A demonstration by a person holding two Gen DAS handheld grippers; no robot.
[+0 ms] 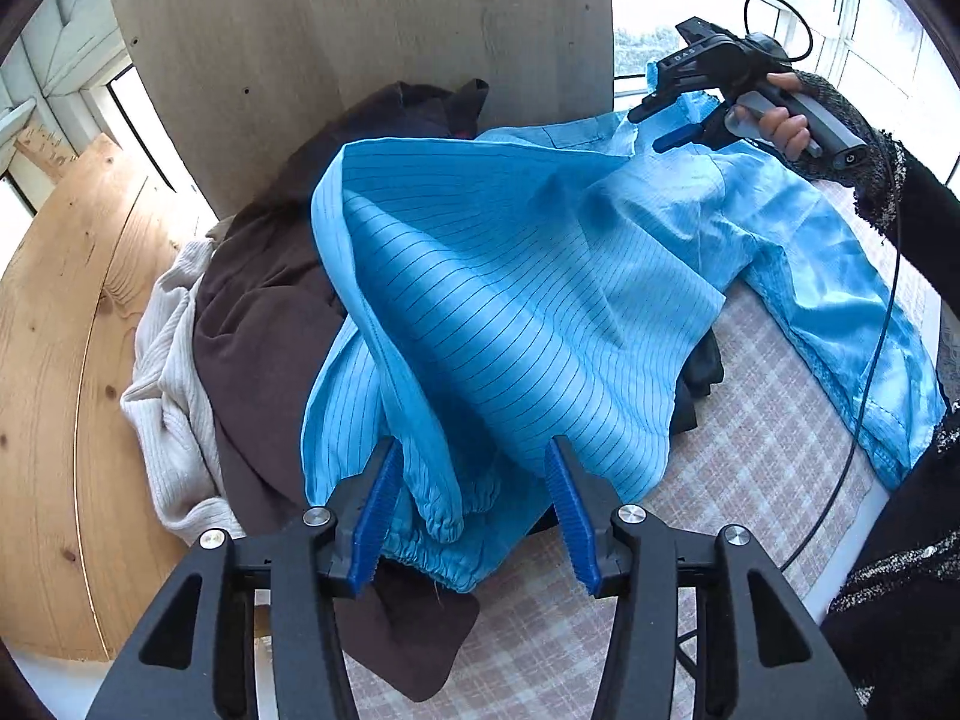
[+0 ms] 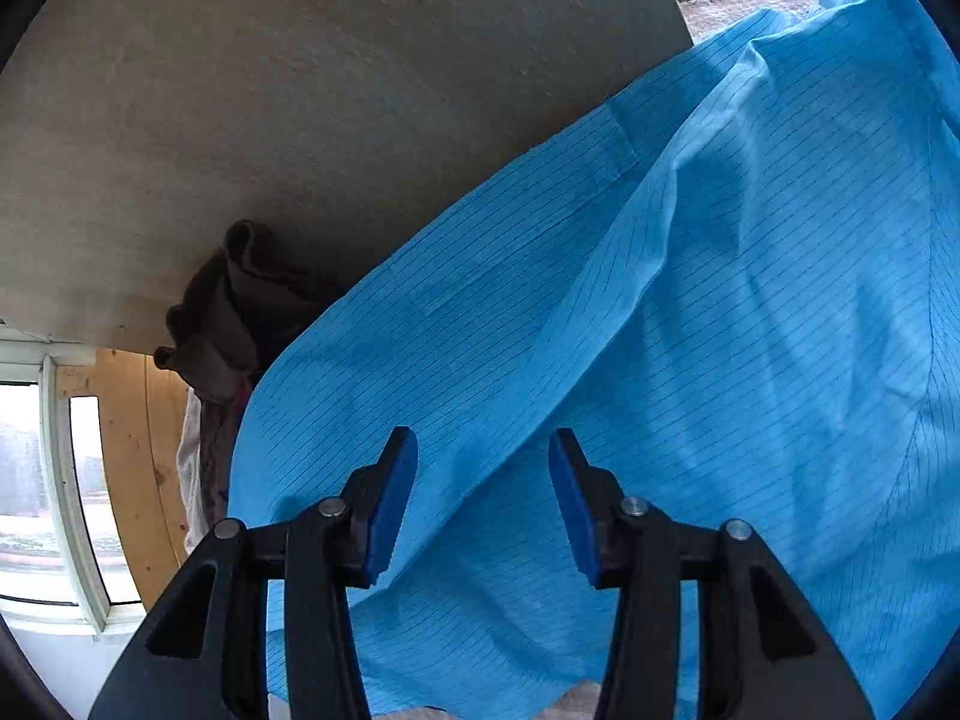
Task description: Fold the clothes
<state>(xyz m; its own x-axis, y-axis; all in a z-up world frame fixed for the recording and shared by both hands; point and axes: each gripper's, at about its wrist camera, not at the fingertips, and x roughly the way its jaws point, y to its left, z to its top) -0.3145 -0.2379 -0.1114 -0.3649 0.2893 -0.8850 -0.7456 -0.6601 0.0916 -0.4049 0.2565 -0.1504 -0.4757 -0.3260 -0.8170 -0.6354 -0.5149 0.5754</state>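
Spreading a blue striped garment [image 1: 516, 276] over a clothes pile [image 1: 252, 324] on a checked cloth [image 1: 750, 468] looks like the step in hand. Left gripper [image 1: 474, 501] hangs with jaws apart around the garment's elastic cuff [image 1: 444, 525], not pinching it. Right gripper [image 2: 483, 498], above the garment's far side, also stands apart and empty. Next, each likely needs to clamp an edge and pull the garment flat.

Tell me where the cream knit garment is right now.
Left wrist view, left side: the cream ribbed knit lies partly under the brown garment, against the pine board.
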